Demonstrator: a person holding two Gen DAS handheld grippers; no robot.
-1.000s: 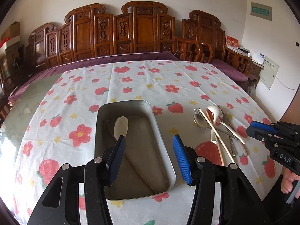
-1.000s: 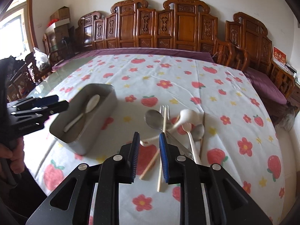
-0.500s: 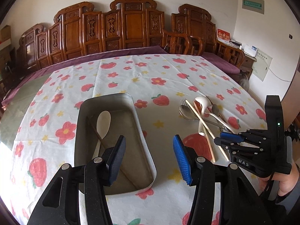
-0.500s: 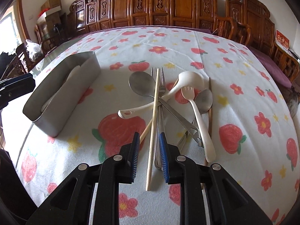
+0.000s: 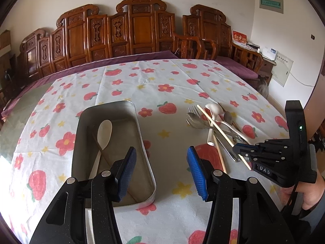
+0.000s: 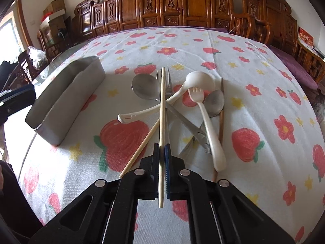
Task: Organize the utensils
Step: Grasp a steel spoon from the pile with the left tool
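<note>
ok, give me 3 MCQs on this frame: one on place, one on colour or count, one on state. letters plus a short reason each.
1. Where does the metal tray lie relative to the utensil pile, in the left wrist view?
A. To its left
B. To its right
C. Underneath it

2. What colour is the spoon lying in the tray?
A. Red
B. Cream white
C. Black

3. What is the right gripper doing?
A. Standing open above the tray
B. Shut on a metal spoon
C. Shut on a light chopstick

Key:
1. A: the tray sits left of the pile, with bare cloth between them.
2. B: the single spoon in the tray is a pale cream.
3. C: its jaws have just been closing and the pads now press on the chopstick; the left gripper stands open, empty.
</note>
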